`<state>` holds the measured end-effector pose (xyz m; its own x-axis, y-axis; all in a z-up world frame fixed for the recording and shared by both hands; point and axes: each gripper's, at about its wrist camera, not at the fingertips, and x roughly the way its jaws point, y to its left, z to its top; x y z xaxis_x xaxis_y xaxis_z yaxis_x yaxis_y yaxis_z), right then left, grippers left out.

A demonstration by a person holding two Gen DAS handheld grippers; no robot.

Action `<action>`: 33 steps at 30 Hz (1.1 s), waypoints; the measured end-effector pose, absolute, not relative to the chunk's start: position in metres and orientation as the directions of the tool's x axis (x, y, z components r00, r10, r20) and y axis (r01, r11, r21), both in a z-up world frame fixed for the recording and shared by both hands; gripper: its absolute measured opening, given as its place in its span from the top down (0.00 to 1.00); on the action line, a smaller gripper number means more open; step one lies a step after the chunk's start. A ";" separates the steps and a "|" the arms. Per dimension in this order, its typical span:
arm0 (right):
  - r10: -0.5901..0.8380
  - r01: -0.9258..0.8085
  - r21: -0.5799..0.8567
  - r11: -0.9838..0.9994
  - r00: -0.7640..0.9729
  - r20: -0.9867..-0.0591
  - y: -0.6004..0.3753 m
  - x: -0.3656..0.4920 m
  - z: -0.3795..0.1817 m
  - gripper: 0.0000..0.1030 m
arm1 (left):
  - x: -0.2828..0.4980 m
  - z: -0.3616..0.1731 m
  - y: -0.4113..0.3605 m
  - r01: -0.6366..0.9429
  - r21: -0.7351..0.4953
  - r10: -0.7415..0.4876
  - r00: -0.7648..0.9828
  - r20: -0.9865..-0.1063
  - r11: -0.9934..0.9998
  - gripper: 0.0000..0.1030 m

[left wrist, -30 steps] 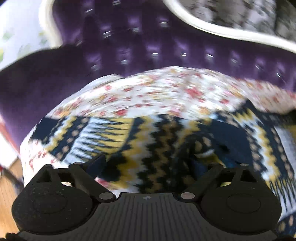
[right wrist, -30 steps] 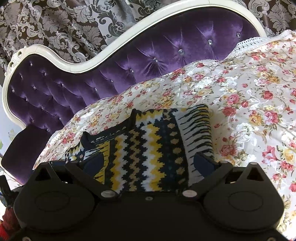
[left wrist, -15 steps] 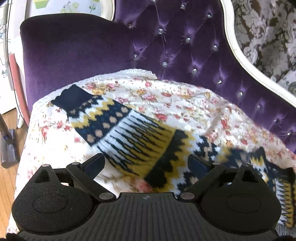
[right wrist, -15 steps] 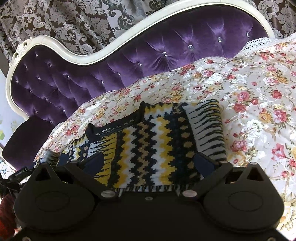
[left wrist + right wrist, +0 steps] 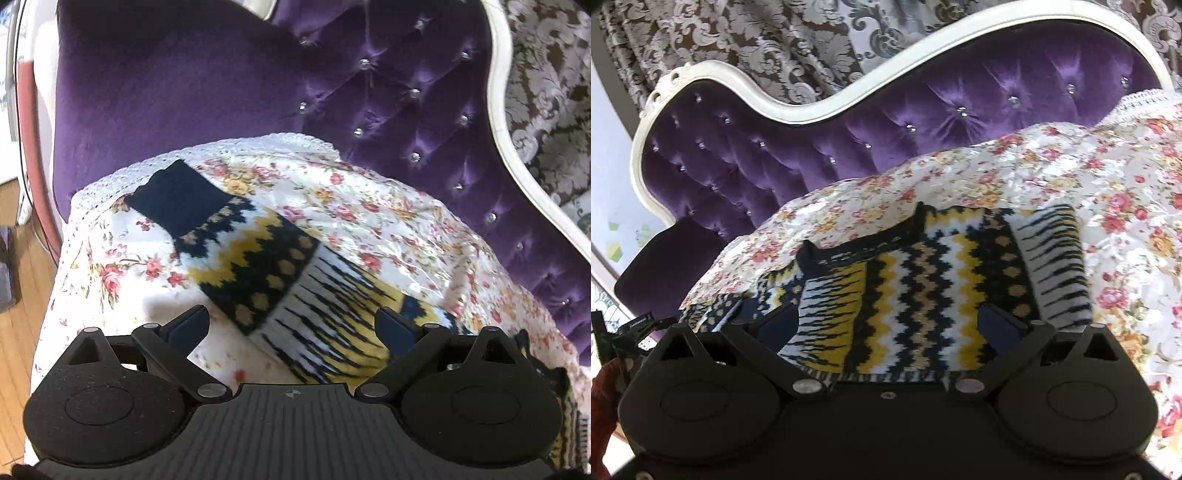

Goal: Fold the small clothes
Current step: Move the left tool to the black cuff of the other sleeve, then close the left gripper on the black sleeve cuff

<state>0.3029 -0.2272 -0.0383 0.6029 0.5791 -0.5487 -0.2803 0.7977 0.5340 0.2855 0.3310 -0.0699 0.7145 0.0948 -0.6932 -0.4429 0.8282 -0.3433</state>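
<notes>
The step in hand looks like the sleeve fold: the sweater's body lies flat and one sleeve is still spread out to the side, so the next move probably calls for the left tool (image 5: 291,325) to come down on that sleeve, pinch it near the cuff and carry it back over the body. Nearest the left wrist camera, the left tool stands wide, its two fingers well apart with nothing between them, hovering above the sleeve (image 5: 266,266) without clearly touching it. The right tool (image 5: 890,325) is likewise spread wide and empty, poised just over the near hem of the knitted sweater (image 5: 923,295); whether its fingertips brush the knit cannot be told. The sweater, in navy, yellow and white zigzag bands, lies on the floral cover (image 5: 1126,229) draped over the sofa seat, its body towards the near edge and its collar towards the back. Further out, the sleeve runs diagonally to the lace-trimmed far corner of the cover, ending in a dark navy cuff (image 5: 177,199). Beyond rises the purple tufted sofa (image 5: 923,122) with its white frame.
</notes>
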 end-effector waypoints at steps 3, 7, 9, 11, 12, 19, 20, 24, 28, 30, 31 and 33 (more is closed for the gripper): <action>0.588 -0.305 0.523 0.796 0.596 -0.547 -0.220 0.301 -0.037 0.00 | 0.288 -0.077 0.344 -0.460 -0.357 0.090 0.704 -0.704 0.813 0.06; 0.593 -0.335 0.500 0.799 0.579 -0.560 -0.210 0.299 -0.038 0.00 | 0.288 -0.081 0.354 -0.450 -0.377 0.088 0.728 -0.680 0.809 0.05; 0.591 -0.348 0.485 0.803 0.570 -0.570 -0.205 0.299 -0.040 0.00 | 0.290 -0.080 0.357 -0.425 -0.387 0.076 0.747 -0.660 0.818 0.05; 0.589 -0.359 0.470 0.806 0.563 -0.580 -0.201 0.298 -0.041 0.00 | 0.293 -0.080 0.361 -0.412 -0.406 0.061 0.759 -0.648 0.816 0.06; 0.590 -0.363 0.467 0.806 0.559 -0.583 -0.199 0.297 -0.042 0.00 | 0.295 -0.079 0.363 -0.410 -0.416 0.057 0.764 -0.642 0.812 0.06; 0.593 -0.373 0.462 0.805 0.542 -0.596 -0.192 0.295 -0.046 0.00 | 0.304 -0.078 0.363 -0.407 -0.397 0.076 0.771 -0.632 0.823 0.29; 0.592 -0.374 0.460 0.805 0.541 -0.597 -0.191 0.295 -0.046 0.00 | 0.304 -0.078 0.363 -0.416 -0.380 0.093 0.766 -0.636 0.826 0.52; 0.592 -0.377 0.457 0.806 0.535 -0.603 -0.189 0.295 -0.047 0.00 | 0.301 -0.081 0.369 -0.452 -0.430 0.098 0.770 -0.631 0.782 0.93; 0.586 -0.375 0.451 0.810 0.535 -0.609 -0.189 0.295 -0.048 0.00 | 0.288 -0.061 0.363 -0.463 -0.409 0.180 0.806 -0.564 0.787 0.94; 0.588 -0.370 0.457 0.809 0.536 -0.606 -0.190 0.295 -0.048 0.00 | 0.282 -0.045 0.362 -0.455 -0.398 0.202 0.821 -0.534 0.797 0.94; 0.590 -0.368 0.462 0.807 0.537 -0.603 -0.190 0.295 -0.047 0.00 | 0.279 -0.034 0.362 -0.447 -0.389 0.210 0.829 -0.518 0.805 0.94; 0.595 -0.365 0.472 0.803 0.536 -0.599 -0.192 0.295 -0.046 0.00 | 0.276 -0.014 0.361 -0.427 -0.375 0.215 0.844 -0.491 0.823 0.94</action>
<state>0.2948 -0.1916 -0.0461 0.5358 0.5954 -0.5986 -0.3649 0.8027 0.4718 0.2756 0.3607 -0.0136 0.8445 0.2150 -0.4905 -0.4272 0.8227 -0.3750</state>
